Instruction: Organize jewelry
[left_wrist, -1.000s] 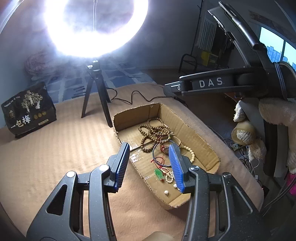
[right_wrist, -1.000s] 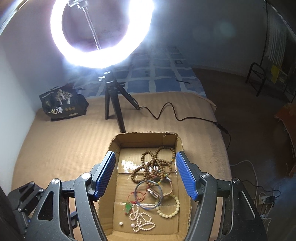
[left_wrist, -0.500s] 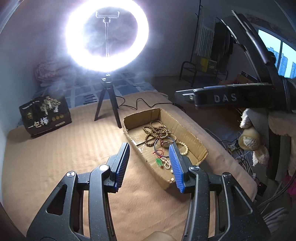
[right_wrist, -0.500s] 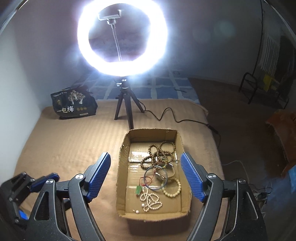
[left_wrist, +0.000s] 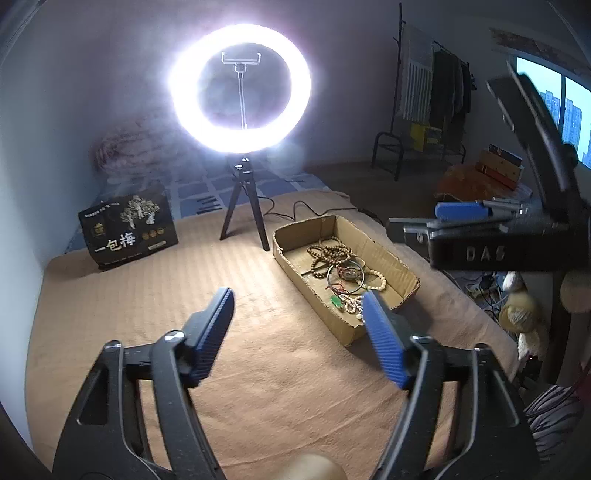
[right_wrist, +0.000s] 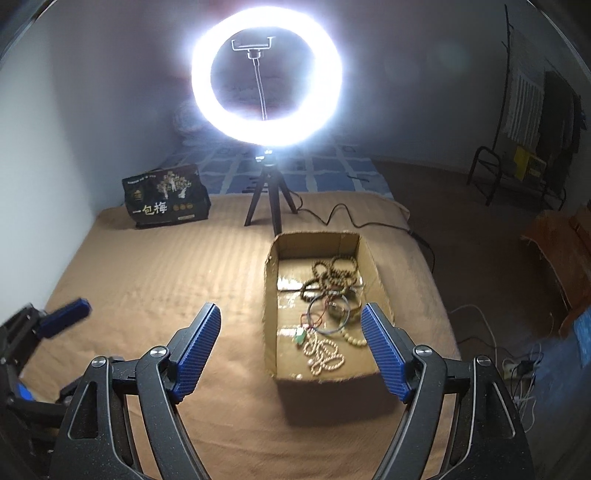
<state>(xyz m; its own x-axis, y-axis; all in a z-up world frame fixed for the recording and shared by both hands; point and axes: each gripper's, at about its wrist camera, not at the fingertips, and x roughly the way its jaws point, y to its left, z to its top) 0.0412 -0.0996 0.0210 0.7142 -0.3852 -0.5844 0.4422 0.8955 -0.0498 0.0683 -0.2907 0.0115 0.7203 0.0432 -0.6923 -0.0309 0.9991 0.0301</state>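
A shallow cardboard box (left_wrist: 399, 258) (right_wrist: 271, 280) lies on the tan bedspread. It holds a tangle of jewelry: brown bead strings (left_wrist: 328, 254) (right_wrist: 332, 275), a blue bangle (right_wrist: 327, 314), a green pendant (left_wrist: 336, 302) (right_wrist: 300, 335) and white pearl strands (right_wrist: 325, 354). My left gripper (left_wrist: 298, 328) is open and empty, held above the bed left of the box. My right gripper (right_wrist: 290, 345) is open and empty, above the box's near end. The right gripper's body shows at the right of the left wrist view (left_wrist: 480, 243).
A bright ring light on a tripod (left_wrist: 242, 206) (right_wrist: 269, 195) stands behind the box, its cable (right_wrist: 351, 218) trailing right. A black snack bag (left_wrist: 127, 230) (right_wrist: 166, 201) stands at back left. The bed's right edge drops to a cluttered floor.
Both grippers have pulled back and up from the box, which now looks smaller and farther. The left gripper's jaws have opened wider. Nothing in the box moved.
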